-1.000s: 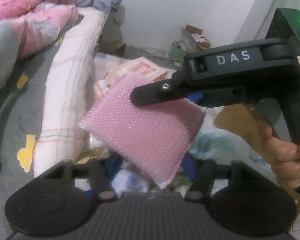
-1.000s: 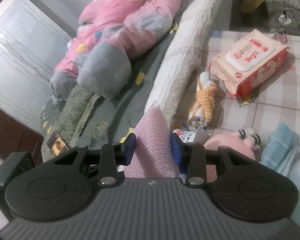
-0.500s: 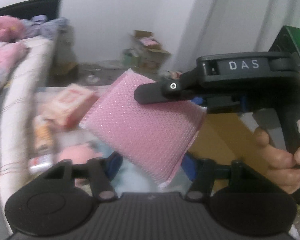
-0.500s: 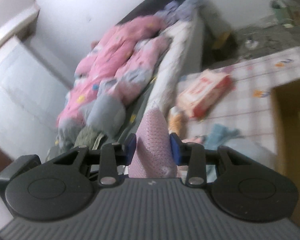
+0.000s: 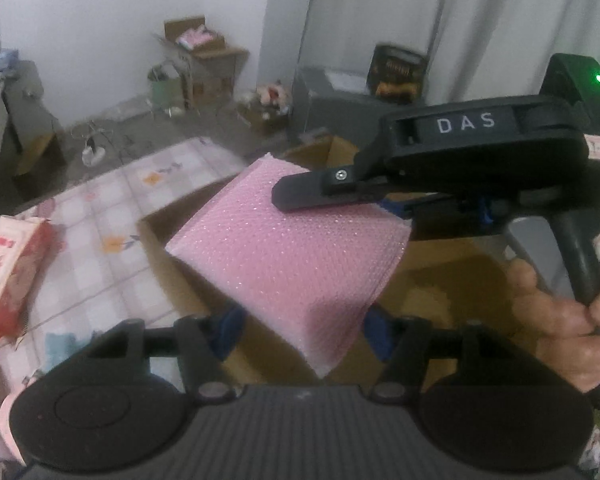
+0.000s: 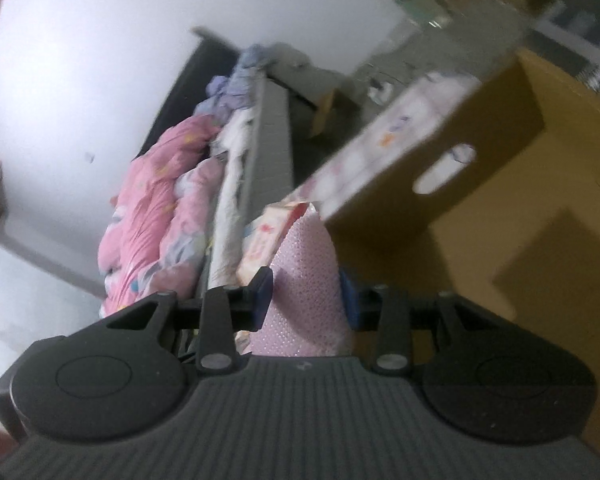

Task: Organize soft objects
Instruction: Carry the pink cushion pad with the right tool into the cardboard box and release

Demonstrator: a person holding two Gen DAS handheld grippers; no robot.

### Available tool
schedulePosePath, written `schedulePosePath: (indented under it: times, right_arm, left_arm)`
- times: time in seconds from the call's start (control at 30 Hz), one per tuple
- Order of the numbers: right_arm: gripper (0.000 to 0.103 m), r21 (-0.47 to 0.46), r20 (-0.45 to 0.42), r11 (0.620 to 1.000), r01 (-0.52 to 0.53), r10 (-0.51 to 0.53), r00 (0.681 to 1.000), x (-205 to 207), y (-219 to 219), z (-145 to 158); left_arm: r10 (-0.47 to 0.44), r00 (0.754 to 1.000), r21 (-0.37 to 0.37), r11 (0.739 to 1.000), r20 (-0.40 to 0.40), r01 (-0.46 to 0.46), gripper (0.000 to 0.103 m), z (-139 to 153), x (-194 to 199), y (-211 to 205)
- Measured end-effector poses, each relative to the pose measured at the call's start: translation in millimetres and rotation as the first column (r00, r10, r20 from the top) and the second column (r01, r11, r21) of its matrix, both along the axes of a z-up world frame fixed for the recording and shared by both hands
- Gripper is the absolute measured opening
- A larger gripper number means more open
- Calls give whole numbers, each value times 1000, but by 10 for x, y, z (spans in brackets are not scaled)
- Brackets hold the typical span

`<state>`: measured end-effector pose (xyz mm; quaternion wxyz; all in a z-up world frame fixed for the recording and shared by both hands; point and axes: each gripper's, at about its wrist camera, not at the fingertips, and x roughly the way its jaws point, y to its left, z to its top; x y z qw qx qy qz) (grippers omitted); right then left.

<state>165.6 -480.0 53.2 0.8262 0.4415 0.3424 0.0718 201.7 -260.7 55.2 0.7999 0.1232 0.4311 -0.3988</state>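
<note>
The right tool (image 6: 306, 298) is pinching a pink sparkly scrub sponge (image 5: 292, 252) by one end; in the right wrist view the blue pads (image 6: 265, 294) press on both faces of the sponge (image 6: 306, 280), which stands edge-on between them. In the left wrist view the same tool (image 5: 312, 194) enters from the right, gripped by a hand (image 5: 560, 320) around its handle, and carries the sponge tilted in the air.

The left tool (image 5: 302, 330) is spread. Its blue pads (image 5: 230, 330) stand either side of the sponge's lower corner, and no contact with it can be confirmed.

Directly below and beyond the sponge, ahead of the left tool, is an open cardboard box (image 5: 440, 280). In the right wrist view this box (image 6: 500, 152) lies ahead and to the right of the right tool, with a handle slot in its wall.

To the left of the left tool, a checked cloth (image 5: 112, 208) covers the surface, with a pack of wet wipes (image 5: 8, 272) lying on it at the far left. In the right wrist view the wipes pack (image 6: 268, 236) sits just beyond the tool's left pad. Further left is a bed (image 6: 252, 160) carrying a pink quilt (image 6: 152, 208).

The right wrist view is motion-blurred.
</note>
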Motion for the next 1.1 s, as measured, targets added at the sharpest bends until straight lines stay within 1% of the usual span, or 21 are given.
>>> schedulePosePath:
  times: [0.07,0.13,0.2,0.3,0.4,0.5,0.57,0.67,0.8,0.93,1.0,1.1]
  right_arm:
    - [35,39,-38,999,19,-18,999,106,-159,-226]
    - [35,73,-68,997,37,-32,997,230,-222,-430]
    - [35,105,-99,993,53,-43,994,332,-289,-639]
    - [35,123,-161,989,77,-57,985,494,-335,-979]
    - [36,93,-230,992,88,-64,971,626,-341,-1253]
    - [36,52,-280,994,92,-74,957,690,-341,-1422]
    - [36,32,-291,995,93,-80,953,666,-326,-1451]
    - [36,-1,-289,996,86,-82,954,596,-320,-1381]
    - [36,-65,-317,997,38,-56,947,513,-226,-1300]
    - [36,-61,-367,998,-20,-4,930,425,-80,-1299]
    - [36,-49,-379,998,-47,25,925,365,13,-1281]
    - [36,-40,-398,997,-70,48,916,251,128,-1303]
  left_arm:
    - [-8,1000,37,999,-7,9,64,-115,115,-153]
    - [-17,1000,72,997,-5,17,64,-202,171,-252]
    - [-33,999,106,994,3,33,67,-302,268,-322]
    - [-18,1000,131,991,0,17,68,-413,355,-370]
    - [1,1000,138,990,-21,2,68,-503,480,-327]
    - [-13,1000,115,993,-26,16,68,-472,464,-267]
    - [-17,1000,115,993,-23,20,68,-441,437,-259]
    - [-29,1000,116,993,-5,30,70,-370,364,-233]
    - [-35,999,105,994,7,34,74,-259,266,-129]
    - [-18,1000,98,995,13,16,76,-181,207,46]
    - [-6,1000,98,995,14,5,78,-144,171,153]
    - [14,999,115,993,34,-18,81,-110,111,325]
